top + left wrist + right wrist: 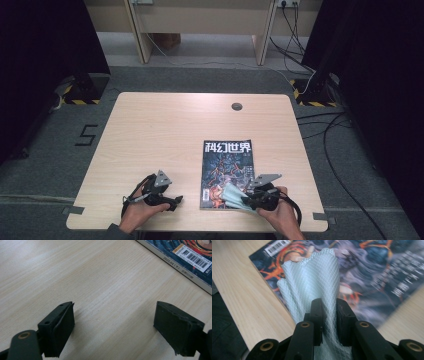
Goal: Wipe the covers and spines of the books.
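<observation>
— How's the light?
— Soft and even on the table (165, 125), dark at both sides (black curtains).
— Blur?
— The magazine (372, 272) smears at the right gripper view's far edge — close-up jaws sharper.

A pale blue-green face mask (312, 282) of diamond-embossed fabric (pleated, its far edge wavy) was pinched in the right claw (329, 315) and stood raised over the near end of a dark-covered magazine (227, 172) lying flat on the tabletop (160, 130).

Table (165, 130): pale wood-grain laminate, smooth, matt. Magazine (227, 170): paper, glossy printed cover. Face mask (312, 287): pale non-woven cloth, embossed diamond texture. Right gripper (329, 315) pads: black, matt.
</observation>
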`<state>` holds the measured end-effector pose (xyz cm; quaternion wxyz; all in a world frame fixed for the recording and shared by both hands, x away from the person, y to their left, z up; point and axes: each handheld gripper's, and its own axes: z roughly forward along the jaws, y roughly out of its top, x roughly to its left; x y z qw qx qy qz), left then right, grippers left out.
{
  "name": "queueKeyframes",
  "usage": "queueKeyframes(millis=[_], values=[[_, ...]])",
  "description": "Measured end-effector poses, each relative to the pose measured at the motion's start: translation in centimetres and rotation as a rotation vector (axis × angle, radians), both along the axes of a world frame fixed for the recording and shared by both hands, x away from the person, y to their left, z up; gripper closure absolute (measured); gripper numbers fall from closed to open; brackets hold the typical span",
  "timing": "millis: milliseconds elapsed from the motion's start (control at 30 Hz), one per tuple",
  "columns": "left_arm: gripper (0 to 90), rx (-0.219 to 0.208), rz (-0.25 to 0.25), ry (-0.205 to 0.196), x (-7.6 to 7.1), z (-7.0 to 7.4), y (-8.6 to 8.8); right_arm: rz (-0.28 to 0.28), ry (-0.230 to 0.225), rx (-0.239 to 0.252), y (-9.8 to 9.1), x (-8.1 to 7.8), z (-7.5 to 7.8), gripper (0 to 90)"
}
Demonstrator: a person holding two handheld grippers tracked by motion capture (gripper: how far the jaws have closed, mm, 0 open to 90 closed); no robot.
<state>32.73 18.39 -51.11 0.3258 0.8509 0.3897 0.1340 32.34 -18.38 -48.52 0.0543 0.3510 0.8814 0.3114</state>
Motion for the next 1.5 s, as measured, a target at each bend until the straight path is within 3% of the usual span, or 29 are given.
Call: queueKeyframes(millis=[200, 433, 567, 900, 1067, 1233, 1500], values=[[15.8, 0.0, -0.001, -0.001, 0.0, 0.0, 0.0, -0.056, 0.002, -0.008, -1.8, 0.1, 0.1, 77.6], [15.2, 0.0, 0.002, -0.001, 0.1, 0.0, -0.1, -0.036, -0.015, -0.043, -1.2, 0.3, 0.4, 77.5], [15.1, 0.0, 0.003, -0.001, 0.1, 0.0, -0.1, -0.002, -0.018, -0.053, 0.4, 0.6, 0.4, 77.5], [15.0, -0.001, 0.004, -0.002, 0.1, 0.0, -0.1, 0.14, -0.024, -0.061, 6.5, 1.2, 0.3, 77.6], [15.0, 0.0, 0.001, -0.002, 0.1, 0.0, -0.1, 0.169, -0.031, -0.065, 8.5, 2.2, 0.2, 77.5], [14.9, -0.001, 0.001, -0.003, 0.1, -0.1, -0.1, 0.138, -0.029, -0.053, 8.3, 3.5, 0.1, 77.5], [14.9, -0.004, 0.0, -0.004, 0.1, -0.1, -0.1, 0.02, -0.052, -0.072, 5.9, 7.0, 0.2, 77.5]])
